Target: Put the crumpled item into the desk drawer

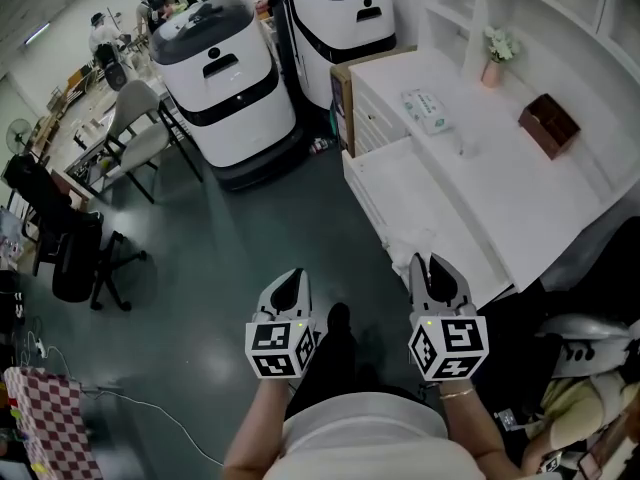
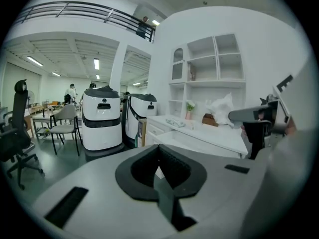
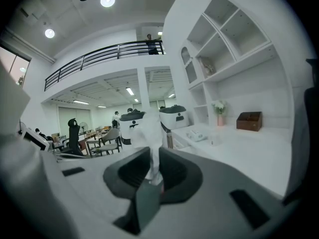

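Observation:
A crumpled white item (image 1: pixel 413 240) sticks out of my right gripper (image 1: pixel 432 263), whose jaws are shut on it; in the right gripper view the crumpled item (image 3: pixel 148 133) rises between the pads of the right gripper (image 3: pixel 152 156). It hangs over the near corner of the white desk (image 1: pixel 450 203). Drawer fronts (image 1: pixel 368 118) run along the desk's left side and look shut. My left gripper (image 1: pixel 290 280) hangs over the dark floor left of the desk, its jaws closed with nothing in them (image 2: pixel 158 151). The left gripper view also catches the crumpled item (image 2: pixel 222 106).
On the desk lie a tissue pack (image 1: pixel 428 110), a brown box (image 1: pixel 548 123) and a flower vase (image 1: pixel 493 68). Two big white machines (image 1: pixel 225 88) (image 1: pixel 340 28) stand on the floor behind. Black office chairs (image 1: pixel 60 253) stand at left, a checkered cloth (image 1: pixel 45 418) at bottom left.

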The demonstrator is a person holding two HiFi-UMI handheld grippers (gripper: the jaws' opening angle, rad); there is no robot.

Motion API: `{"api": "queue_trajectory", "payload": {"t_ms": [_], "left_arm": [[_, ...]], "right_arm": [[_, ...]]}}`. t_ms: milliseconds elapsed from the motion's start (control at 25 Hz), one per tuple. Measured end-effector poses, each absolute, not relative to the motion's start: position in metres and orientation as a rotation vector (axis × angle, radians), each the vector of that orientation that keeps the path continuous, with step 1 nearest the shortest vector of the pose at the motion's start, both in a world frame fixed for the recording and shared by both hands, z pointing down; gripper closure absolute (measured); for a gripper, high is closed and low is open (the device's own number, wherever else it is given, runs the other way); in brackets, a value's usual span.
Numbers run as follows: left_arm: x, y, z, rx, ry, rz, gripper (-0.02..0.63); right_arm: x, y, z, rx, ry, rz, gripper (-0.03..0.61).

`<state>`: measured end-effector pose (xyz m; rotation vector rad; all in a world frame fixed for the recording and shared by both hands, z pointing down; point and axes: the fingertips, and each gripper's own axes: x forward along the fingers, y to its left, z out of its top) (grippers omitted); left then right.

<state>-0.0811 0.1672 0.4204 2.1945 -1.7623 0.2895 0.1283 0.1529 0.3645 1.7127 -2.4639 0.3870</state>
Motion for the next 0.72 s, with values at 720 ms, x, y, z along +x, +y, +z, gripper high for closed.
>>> {"api": "queue_trajectory", "payload": {"t_ms": [720], "left_arm": [[-0.130,-0.027,0.421,2.241,-1.643,0.269,0.621]], "right_arm": [[0.096,-0.017,0.356,1.876,-2.318,0.429,0.525]]}}
